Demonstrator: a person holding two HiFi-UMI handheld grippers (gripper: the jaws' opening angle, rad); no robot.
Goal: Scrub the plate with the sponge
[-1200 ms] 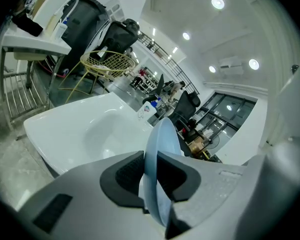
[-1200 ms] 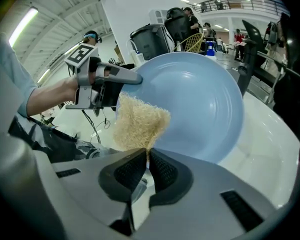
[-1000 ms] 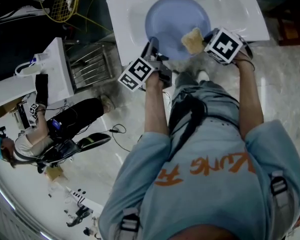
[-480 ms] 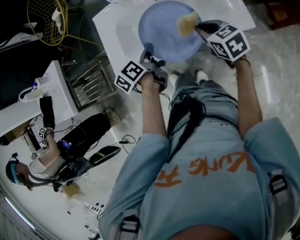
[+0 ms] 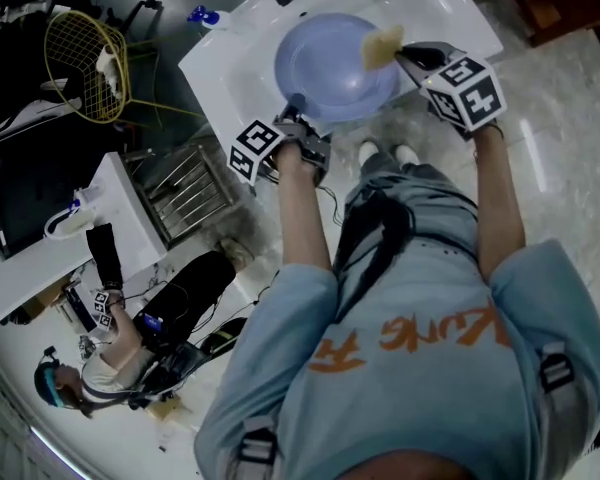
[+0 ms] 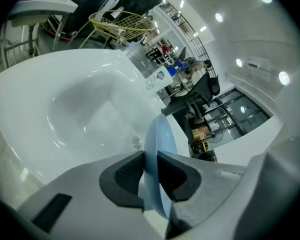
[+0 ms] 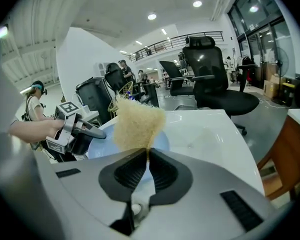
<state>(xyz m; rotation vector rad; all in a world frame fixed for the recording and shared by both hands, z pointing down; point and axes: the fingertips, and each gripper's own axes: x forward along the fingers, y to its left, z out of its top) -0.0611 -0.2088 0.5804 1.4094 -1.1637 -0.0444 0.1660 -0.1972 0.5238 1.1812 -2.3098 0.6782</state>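
Gripping the plate (image 5: 330,63) by its near rim above the sink (image 5: 445,8) with jaws just eased slightly wider, the left gripper (image 5: 297,113) may drop it once the right gripper (image 5: 402,54), clamped on the sponge (image 5: 381,44), presses its far edge.

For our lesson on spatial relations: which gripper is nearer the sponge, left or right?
Right. The right gripper is shut on the sponge; the left gripper grips the plate at the opposite rim, apart from the sponge.

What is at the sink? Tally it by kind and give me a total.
plate: 1
sponge: 1
sink: 1
grippers: 2 (left gripper, jaws just eased slightly open, plate rim between them; right gripper)
Total: 5
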